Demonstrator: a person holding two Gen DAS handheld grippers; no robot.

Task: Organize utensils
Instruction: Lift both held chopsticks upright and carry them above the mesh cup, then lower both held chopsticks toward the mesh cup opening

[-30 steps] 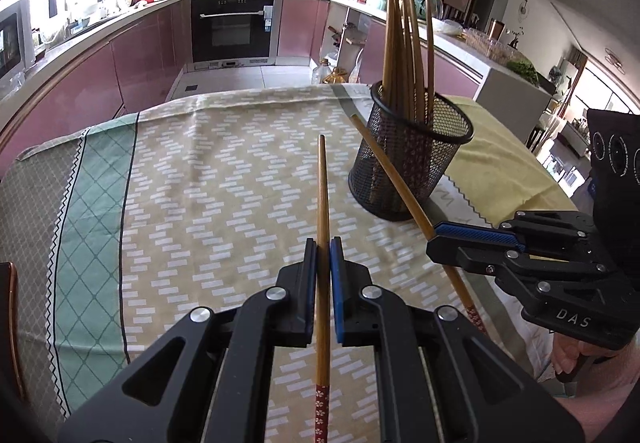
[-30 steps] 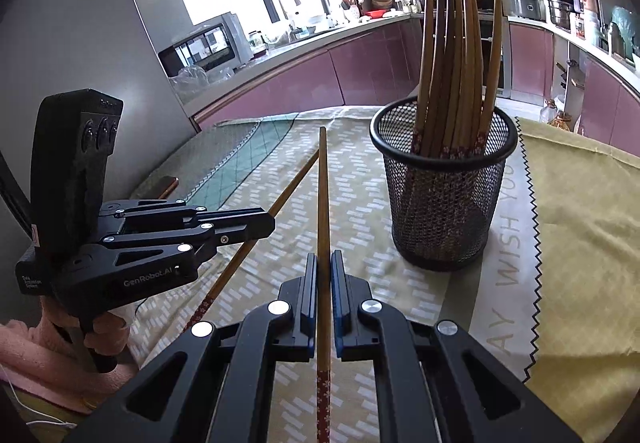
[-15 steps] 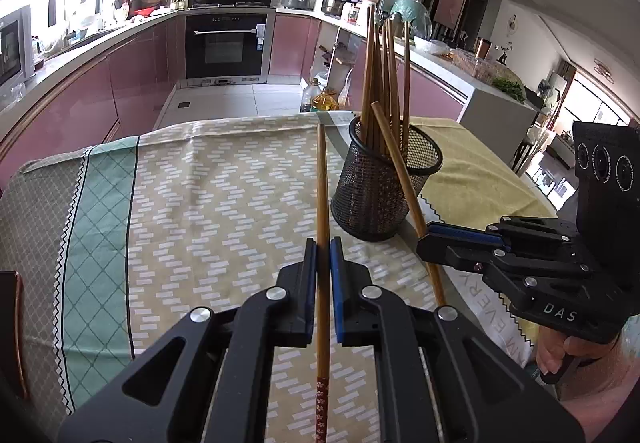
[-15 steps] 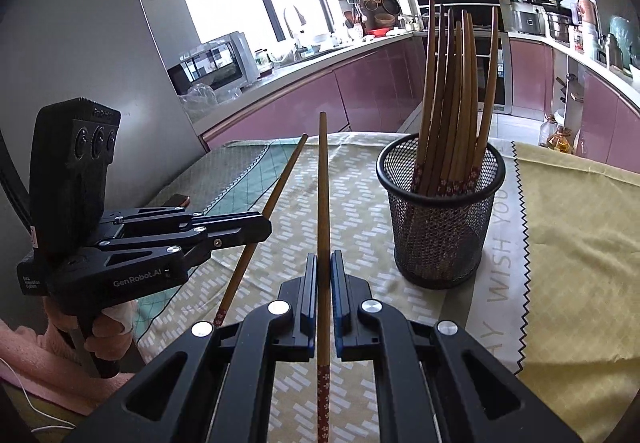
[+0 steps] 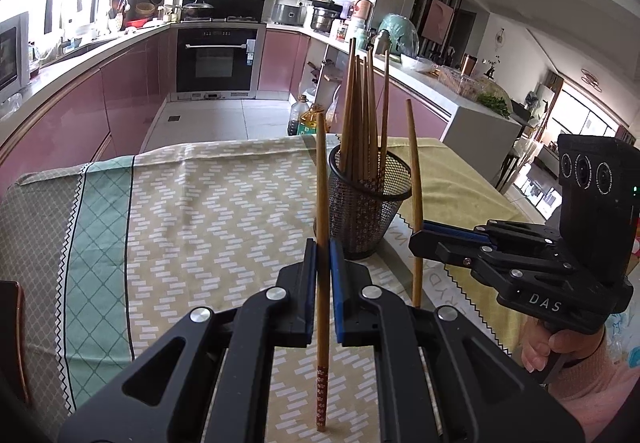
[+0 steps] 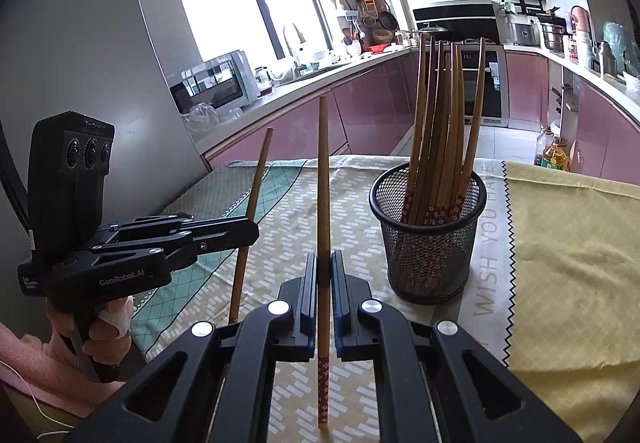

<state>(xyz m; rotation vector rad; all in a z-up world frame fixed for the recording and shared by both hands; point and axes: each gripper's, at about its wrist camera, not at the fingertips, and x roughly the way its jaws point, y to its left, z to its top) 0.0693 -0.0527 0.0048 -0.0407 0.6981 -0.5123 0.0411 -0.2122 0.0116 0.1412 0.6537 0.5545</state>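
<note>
**Both chopsticks lifted, holder dropped lower in frame**

Up came both tongs since a second ago: the mesh holder, which had loomed large at the right of the left wrist view, shrank and slid toward centre frame, and in the right wrist view it sank from upper right to the middle right. More of the kitchen floor and cabinets came into sight above the counter's cloth.

Left tongs were pressed together on a single chopstick, which stood nearly upright in the picture, patterned red end low in the frame, plain tip reaching above the far edge of the cloth. Right tongs were likewise pinching their own chopstick, held the same way, red floral end at the bottom.

From the left wrist camera the right tongs showed at the right of frame, their chopstick rising just beside the holder's right rim. From the right wrist camera the left tongs sat at centre left, their stick tilted slightly, well apart from the holder.

That black mesh holder stood upright on the cloth where the patterned strip meets the yellow one, with a bundle of chopsticks fanned inside, red ends down. A hand gripped the left handle at lower left.
</note>
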